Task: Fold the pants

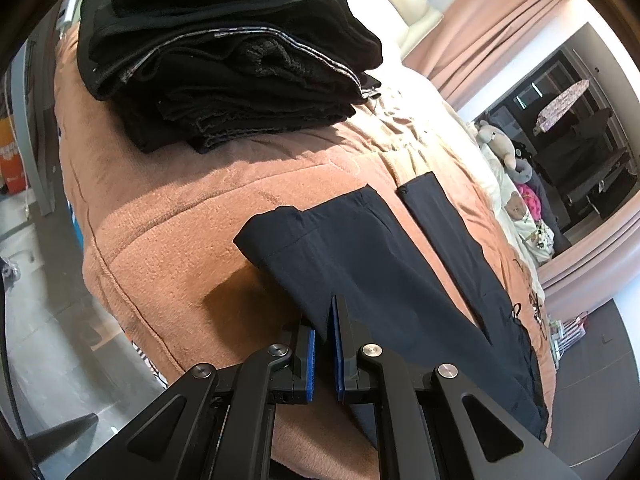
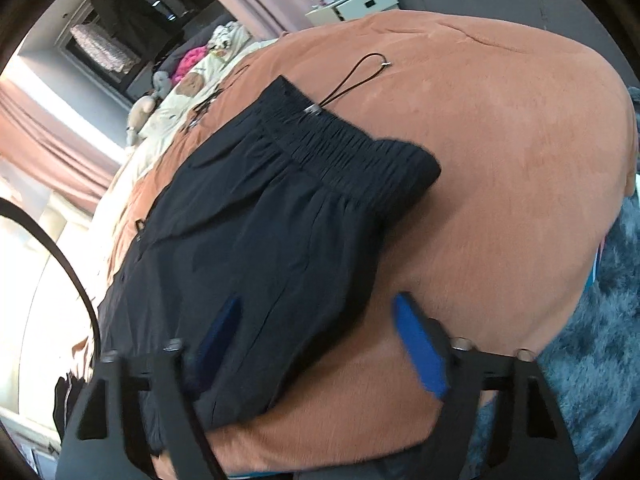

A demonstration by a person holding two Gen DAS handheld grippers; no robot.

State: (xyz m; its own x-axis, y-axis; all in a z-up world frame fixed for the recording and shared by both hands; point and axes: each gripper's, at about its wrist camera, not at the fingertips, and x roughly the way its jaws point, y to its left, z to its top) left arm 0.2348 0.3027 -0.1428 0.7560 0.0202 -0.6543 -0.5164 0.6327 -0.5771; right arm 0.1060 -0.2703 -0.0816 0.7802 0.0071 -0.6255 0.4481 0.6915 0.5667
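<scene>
Dark navy pants (image 1: 360,256) lie spread on an orange blanket (image 1: 168,232) on a bed. In the left wrist view my left gripper (image 1: 324,344) is shut on the edge of the near pant leg, and the leg end hangs lifted a little off the blanket. The other leg (image 1: 452,232) lies flat beside it. In the right wrist view the elastic waistband (image 2: 352,152) with its drawcord (image 2: 356,80) lies flat. My right gripper (image 2: 320,344) is open, its jaws wide apart around the near edge of the pants' hip part (image 2: 260,248).
A stack of folded black clothes (image 1: 224,64) sits on the far end of the bed. Plush toys (image 1: 500,148) and pillows lie at the bed's far side. Pink curtains (image 1: 492,28) and a dark wardrobe stand behind. A grey-blue shaggy rug (image 2: 592,352) lies beside the bed.
</scene>
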